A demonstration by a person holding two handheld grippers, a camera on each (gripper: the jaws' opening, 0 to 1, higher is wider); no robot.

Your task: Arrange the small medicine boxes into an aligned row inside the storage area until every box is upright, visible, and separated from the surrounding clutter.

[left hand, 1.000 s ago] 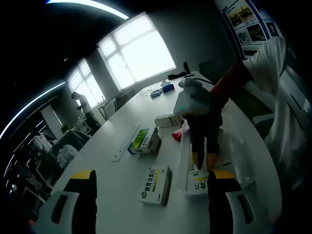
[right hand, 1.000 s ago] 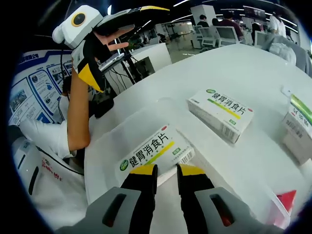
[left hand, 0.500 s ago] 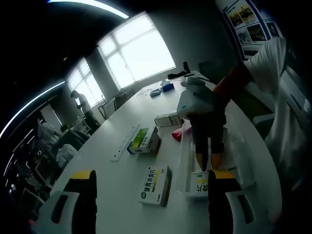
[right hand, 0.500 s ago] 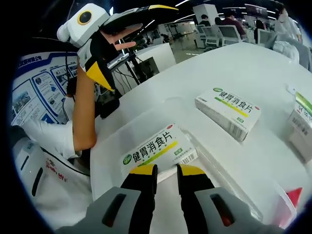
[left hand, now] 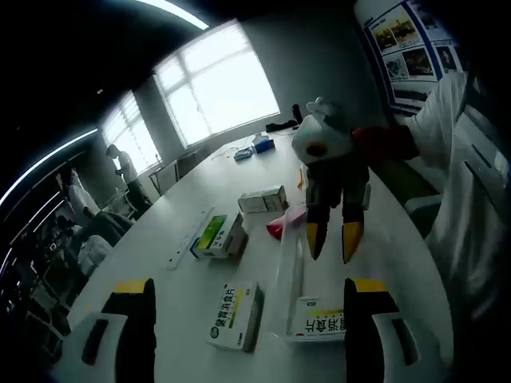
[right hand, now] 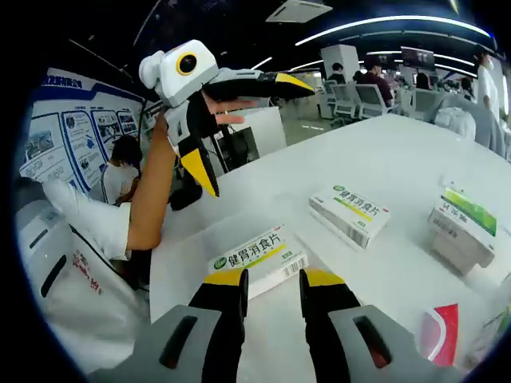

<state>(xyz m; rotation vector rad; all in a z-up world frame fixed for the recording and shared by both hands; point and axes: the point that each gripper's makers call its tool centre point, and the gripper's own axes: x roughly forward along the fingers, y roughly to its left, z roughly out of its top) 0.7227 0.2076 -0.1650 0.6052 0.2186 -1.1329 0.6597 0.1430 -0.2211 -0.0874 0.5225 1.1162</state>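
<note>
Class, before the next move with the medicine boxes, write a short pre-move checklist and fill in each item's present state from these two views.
1. Right gripper free of any box: ok, jaws apart, nothing between them.
2. Left gripper free: ok, jaws wide apart.
3. Box in the clear tray upright: not ok, the tray box lies flat.
4. Boxes aligned in a row: not ok, second white box and green-topped box lie scattered on the table.
5. Tray's full edge: cannot tell.
</note>
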